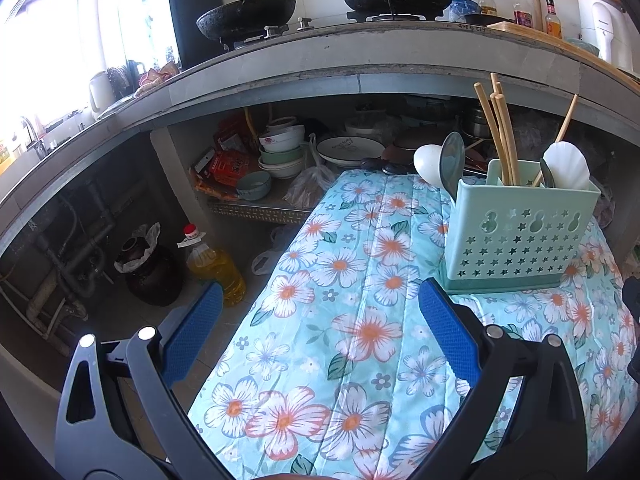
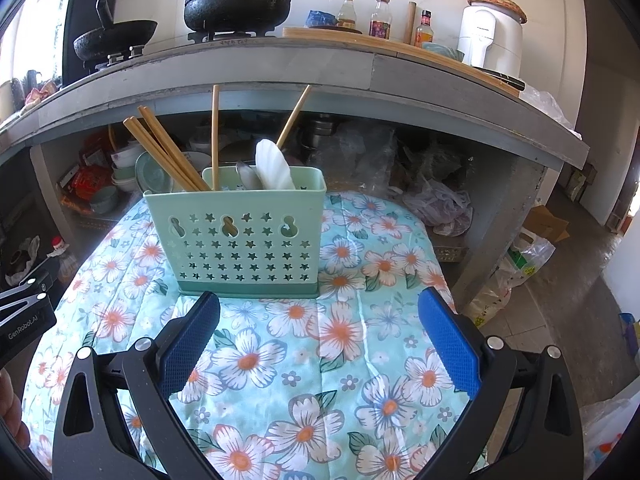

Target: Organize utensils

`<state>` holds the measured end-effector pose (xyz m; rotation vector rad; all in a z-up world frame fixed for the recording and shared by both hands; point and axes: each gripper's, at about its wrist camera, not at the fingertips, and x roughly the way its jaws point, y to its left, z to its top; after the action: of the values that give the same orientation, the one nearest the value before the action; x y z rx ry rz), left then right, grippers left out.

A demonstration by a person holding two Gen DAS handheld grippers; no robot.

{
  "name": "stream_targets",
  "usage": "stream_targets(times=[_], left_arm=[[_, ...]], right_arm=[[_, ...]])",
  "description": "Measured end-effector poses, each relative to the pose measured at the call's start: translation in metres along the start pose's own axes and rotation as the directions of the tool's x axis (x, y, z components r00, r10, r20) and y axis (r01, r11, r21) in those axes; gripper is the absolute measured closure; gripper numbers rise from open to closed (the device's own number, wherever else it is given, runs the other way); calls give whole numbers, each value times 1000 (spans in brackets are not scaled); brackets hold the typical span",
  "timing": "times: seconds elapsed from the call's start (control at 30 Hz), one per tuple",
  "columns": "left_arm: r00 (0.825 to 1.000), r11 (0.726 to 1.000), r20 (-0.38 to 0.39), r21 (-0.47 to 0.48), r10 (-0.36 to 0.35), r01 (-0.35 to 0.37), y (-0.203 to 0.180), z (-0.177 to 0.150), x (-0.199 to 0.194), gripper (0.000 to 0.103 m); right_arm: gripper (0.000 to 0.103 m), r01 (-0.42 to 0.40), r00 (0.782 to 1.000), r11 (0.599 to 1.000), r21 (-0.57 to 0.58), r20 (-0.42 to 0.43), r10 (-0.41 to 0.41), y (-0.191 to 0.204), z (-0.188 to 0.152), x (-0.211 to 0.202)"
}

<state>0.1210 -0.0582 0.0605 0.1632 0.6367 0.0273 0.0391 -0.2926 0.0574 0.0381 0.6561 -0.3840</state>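
Biggest worry here, going left to right: the left tongs (image 1: 320,312) hang wide open with nothing between the pads, out over the left side of the flowered cloth (image 1: 352,320). Past them, off the edge, sit an oil bottle (image 1: 216,264) and a dark jar (image 1: 150,276) on the floor, so anything fumbled on that side probably rolls down there. The cloth looks soft and rumpled too, so I'd guess the footing on it isn't great.

The green holder (image 1: 520,232) stands ahead and to the right of the left tongs, and dead ahead of the right tongs (image 2: 318,312), just past the tips. It's upright, tall and light-looking, with star cutouts. A careless nudge from either pad could tip it, and the load looks top-heavy.

What's in it: a bunch of chopsticks (image 2: 168,152) leaning hard to the left, two more standing apart from each other, a white spoon (image 2: 274,166) and a metal spoon (image 2: 248,176) in the right part. From the left view another white spoon (image 1: 427,162) and a grey one (image 1: 454,160) stick out at the holder's left end; can't tell if they're inside or resting behind it. Dragging a leaning stick out could snag the others.

The right tongs are also wide open and empty. No loose utensils on the cloth that I can see, so it looks mostly sorted.
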Motion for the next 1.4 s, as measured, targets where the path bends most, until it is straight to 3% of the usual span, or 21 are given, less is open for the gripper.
stream_targets(times=[1.4], left_arm=[[1000,1000,-6,-3,-29,29,-4,2,-3,8]], right_arm=[[6,-4,1000,1000,-2,-5,4,0,-1,1]])
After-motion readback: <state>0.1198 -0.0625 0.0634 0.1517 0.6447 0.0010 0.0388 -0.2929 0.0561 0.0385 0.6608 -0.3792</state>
